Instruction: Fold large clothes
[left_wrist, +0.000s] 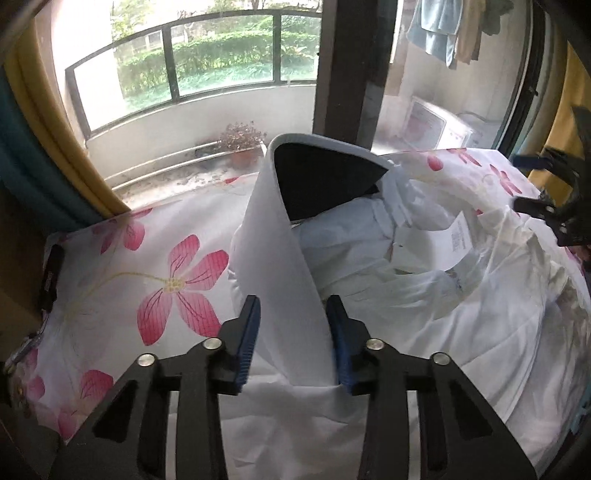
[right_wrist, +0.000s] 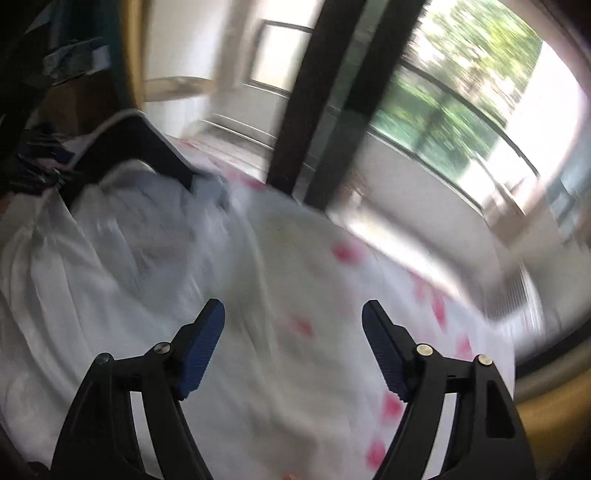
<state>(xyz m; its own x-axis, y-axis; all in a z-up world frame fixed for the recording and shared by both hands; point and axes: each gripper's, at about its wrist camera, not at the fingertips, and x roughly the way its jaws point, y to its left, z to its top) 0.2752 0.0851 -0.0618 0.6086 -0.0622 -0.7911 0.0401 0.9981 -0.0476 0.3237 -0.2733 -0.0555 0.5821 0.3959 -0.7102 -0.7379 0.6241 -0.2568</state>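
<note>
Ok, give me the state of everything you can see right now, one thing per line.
Left gripper: shut on a raised fold of the white garment.
Right gripper: open, holding nothing, view blurred.
White garment: crumpled, partly lifted, label showing.
Pink-flowered bedsheet: spread flat under the garment.

Bright window (left_wrist: 192, 62) backlight; right wrist view motion-blurred, edges fisheye-bent

A white shirt (left_wrist: 424, 295) lies crumpled across the centre and right of the frame, its stiff collar (left_wrist: 273, 236) standing up mid-frame.
</note>
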